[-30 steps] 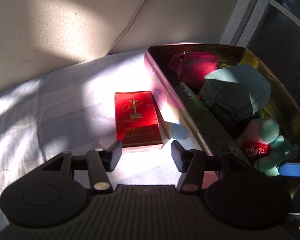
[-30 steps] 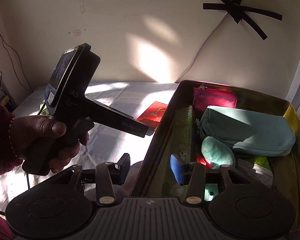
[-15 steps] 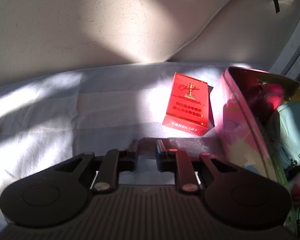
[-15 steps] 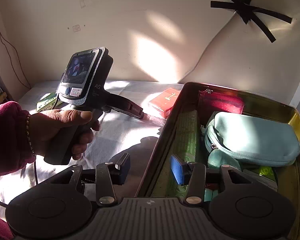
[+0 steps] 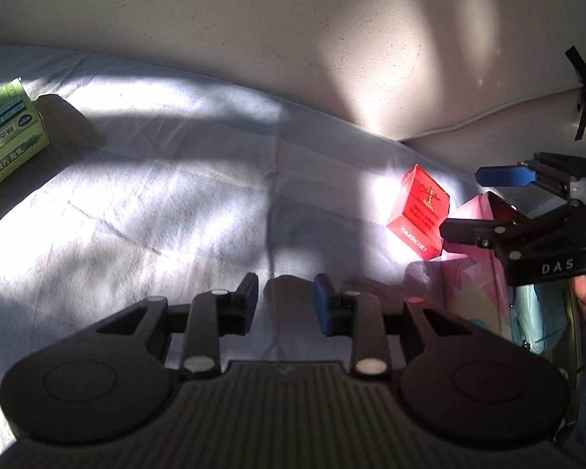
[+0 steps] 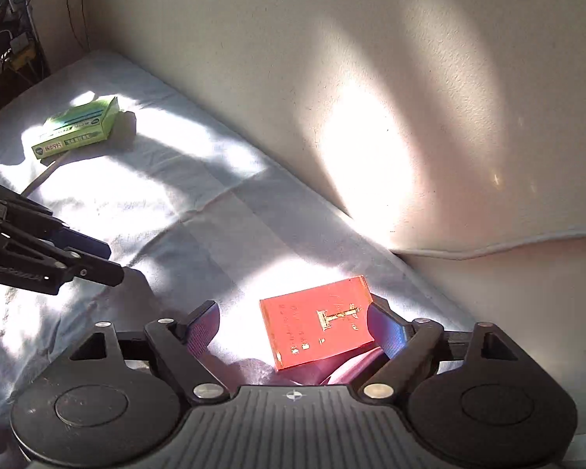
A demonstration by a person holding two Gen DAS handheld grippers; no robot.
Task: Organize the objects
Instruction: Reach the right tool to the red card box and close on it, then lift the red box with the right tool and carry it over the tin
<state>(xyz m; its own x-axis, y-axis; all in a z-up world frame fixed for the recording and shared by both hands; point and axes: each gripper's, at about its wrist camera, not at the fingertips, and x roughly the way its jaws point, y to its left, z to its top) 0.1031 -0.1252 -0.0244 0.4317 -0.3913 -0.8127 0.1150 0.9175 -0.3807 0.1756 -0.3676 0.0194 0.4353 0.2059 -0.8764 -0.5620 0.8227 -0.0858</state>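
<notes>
A red box (image 6: 319, 322) with gold print lies flat on the pale sheet (image 6: 199, 211), in a patch of sun, close beside the pink wall of a metal tin (image 5: 470, 269) at the right of the bed. The right gripper (image 6: 299, 326) hangs over it with its jaws spread wide — they have just been opening — and the box sits between them, nearer the right-hand pad; whether that pad touches the box's edge cannot be told, and nothing is clamped. The left gripper (image 5: 286, 299) points down at bare sheet further left, its jaws a narrow way apart after just opening a little, with nothing between them. From the left wrist view the red box shows far and to the right, standing against the tin's near corner, with the right gripper's blue-tipped fingers (image 5: 504, 176) above it. A green box (image 6: 78, 129) rests at the far left of the sheet, well apart from the red one — half in sun, half in shadow.
</notes>
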